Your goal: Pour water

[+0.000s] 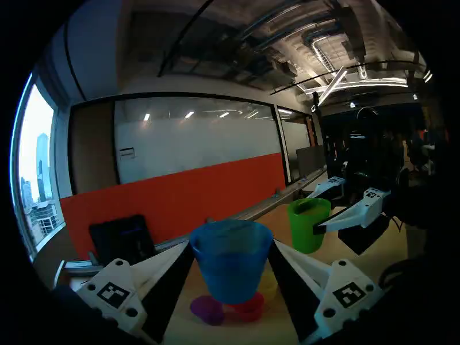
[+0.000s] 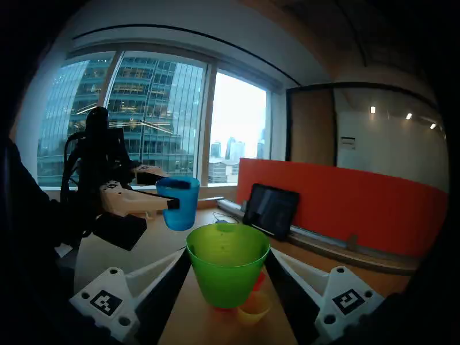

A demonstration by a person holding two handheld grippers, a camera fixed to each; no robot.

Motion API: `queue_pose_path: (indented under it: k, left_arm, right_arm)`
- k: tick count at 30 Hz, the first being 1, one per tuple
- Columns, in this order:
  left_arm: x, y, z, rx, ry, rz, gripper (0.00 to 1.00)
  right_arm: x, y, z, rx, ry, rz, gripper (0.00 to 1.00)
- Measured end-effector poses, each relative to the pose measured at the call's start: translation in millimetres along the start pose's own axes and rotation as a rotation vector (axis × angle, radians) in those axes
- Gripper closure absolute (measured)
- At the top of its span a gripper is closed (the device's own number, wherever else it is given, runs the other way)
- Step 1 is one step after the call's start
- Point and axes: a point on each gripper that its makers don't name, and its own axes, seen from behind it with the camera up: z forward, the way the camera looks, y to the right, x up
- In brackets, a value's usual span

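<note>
Now the left claw (image 1: 232,248) is closed on a blue cup (image 1: 232,270); both fingers press on its sides, one on each side, and the cup stands upright between them. Whether it has water inside, I cannot tell. Below this claw, on the wooden table (image 1: 282,328), there are three small cups close together: a purple one (image 1: 207,309) under the left finger side, a red one (image 1: 250,305) just under the blue cup, and a yellow one (image 1: 269,283) partly hidden behind it. Ahead and to the right of the left claw, the right claw (image 1: 317,210) holds a green cup (image 1: 307,224), also upright. The two big cups are apart, not touching. Further ahead to the left, a dark tablet (image 1: 122,238) leans near an orange partition (image 1: 190,195).

In the right gripper view, the right claw is closed on the green cup, which sits upright between its two fingers with the rim toward the camera; the inside looks empty, but I am not sure. Ahead of it and to the left, the left claw grips the blue cup at about the same height. Large windows (image 2: 155,126) are behind it.
</note>
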Motion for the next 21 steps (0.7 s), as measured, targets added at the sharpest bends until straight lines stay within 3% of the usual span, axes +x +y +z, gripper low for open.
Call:
queue_pose_path:
  k: [9, 21]
  left_arm:
    - [18, -13.6, 0.1, 0.034, 0.008, 0.113, 0.13]
    - [42, -18.6, 4.6, 0.070, 0.016, 0.310, 0.13]
  right_arm:
    - [6, -14, 16.4, 0.039, 0.021, -0.001, 0.09]
    - [4, -28, 32.6, 0.081, 0.030, 0.000, 0.09]
